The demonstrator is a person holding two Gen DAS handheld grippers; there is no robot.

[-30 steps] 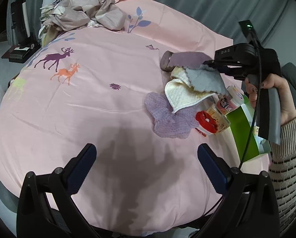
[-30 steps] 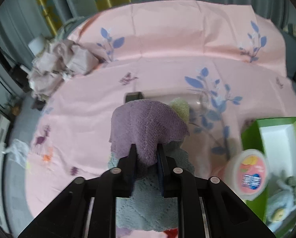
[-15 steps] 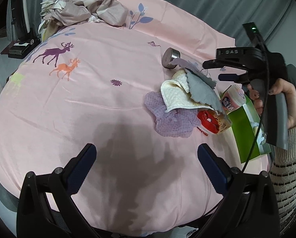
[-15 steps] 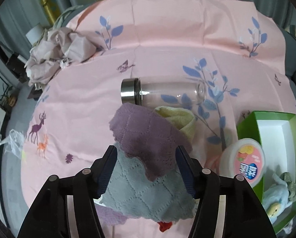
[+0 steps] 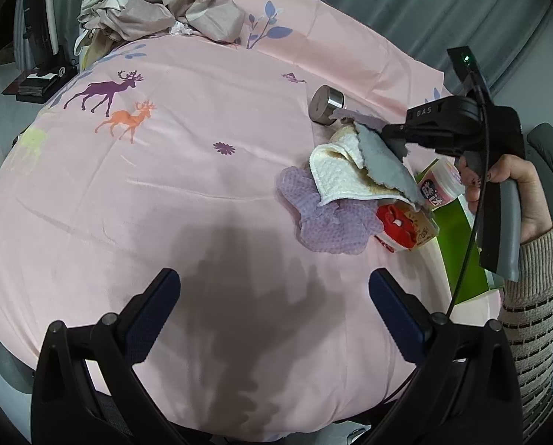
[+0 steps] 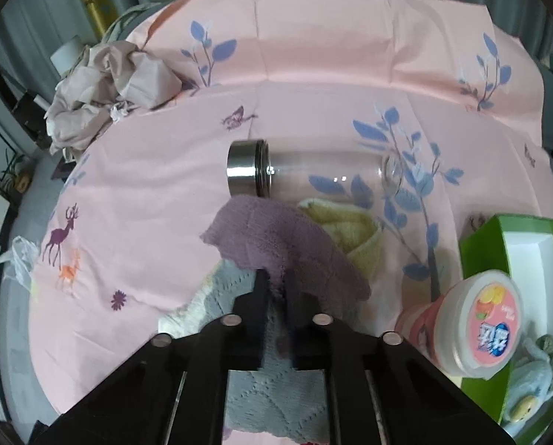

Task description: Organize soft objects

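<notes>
My right gripper (image 6: 278, 282) hangs over a pile of cloths, its jaws closing onto a fold of the purple cloth (image 6: 276, 237), pads pressing it. Under it lie a grey quilted cloth (image 6: 261, 396) and a pale yellow towel (image 6: 346, 230). In the left wrist view the right gripper (image 5: 387, 131) sits at the pile's far side, above the grey cloth (image 5: 384, 159), the cream towel (image 5: 335, 174) and a lilac waffle cloth (image 5: 324, 222). My left gripper (image 5: 274, 296) stands open over bare pink bedspread, nothing between its fingers.
A glass bottle (image 6: 313, 170) with a steel cap lies behind the pile. To the right stand a green box (image 6: 491, 244) holding a blue plush toy (image 6: 536, 382), a pink-lidded tub (image 6: 487, 330) and a red-lidded jar (image 5: 398, 224). Crumpled beige fabric (image 5: 157, 3) sits far left.
The right gripper held the purple cloth up, opened and let it drop on the pile, then shut on it again. The left gripper stayed put.
</notes>
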